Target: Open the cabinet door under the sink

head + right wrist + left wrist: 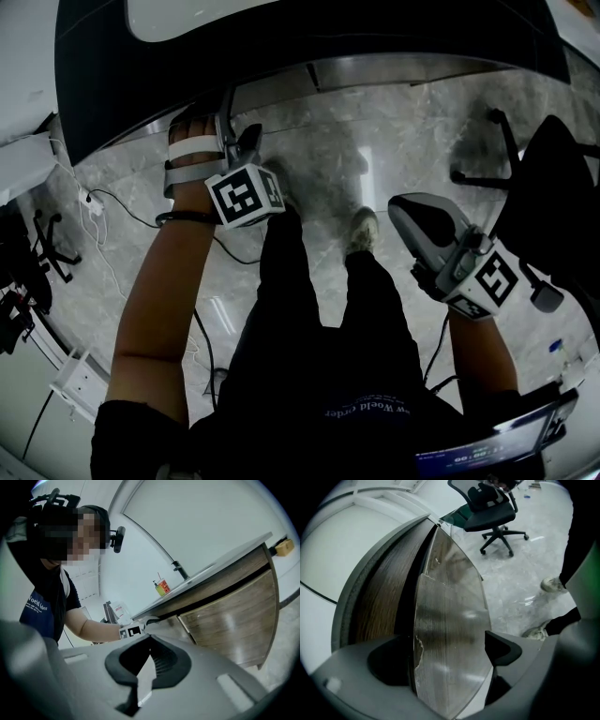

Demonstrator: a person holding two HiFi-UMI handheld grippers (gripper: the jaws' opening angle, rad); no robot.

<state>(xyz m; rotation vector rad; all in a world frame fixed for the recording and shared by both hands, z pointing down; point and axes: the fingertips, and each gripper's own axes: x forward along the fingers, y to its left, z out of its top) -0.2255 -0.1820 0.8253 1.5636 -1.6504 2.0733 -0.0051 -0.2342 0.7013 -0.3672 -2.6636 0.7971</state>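
In the head view the left gripper (246, 145) sits at eleven o'clock, reaching under the dark countertop (309, 42), which hides the door from that camera entirely. The left gripper view supplies what is missing. The cabinet door (450, 597) stands ajar below the counter, with its free edge between jaws spread wide. One jaw appears to sit in the dark gap behind the panel at nine o'clock and the other by the glossy face at three; the pads do not visibly clamp it. I judge the door a stiff, light, hinged panel with a slick face and a chipped edge (417, 651). No handle shows, so the free edge, far from the hinges, looks the place to hook and draw it along its arc. At three o'clock in the head view the right gripper (422, 220) hangs well apart, jaws together on nothing. Only the right gripper view shows the faucet (178, 570) at one o'clock and the wood cabinet front (234, 616) side-on.
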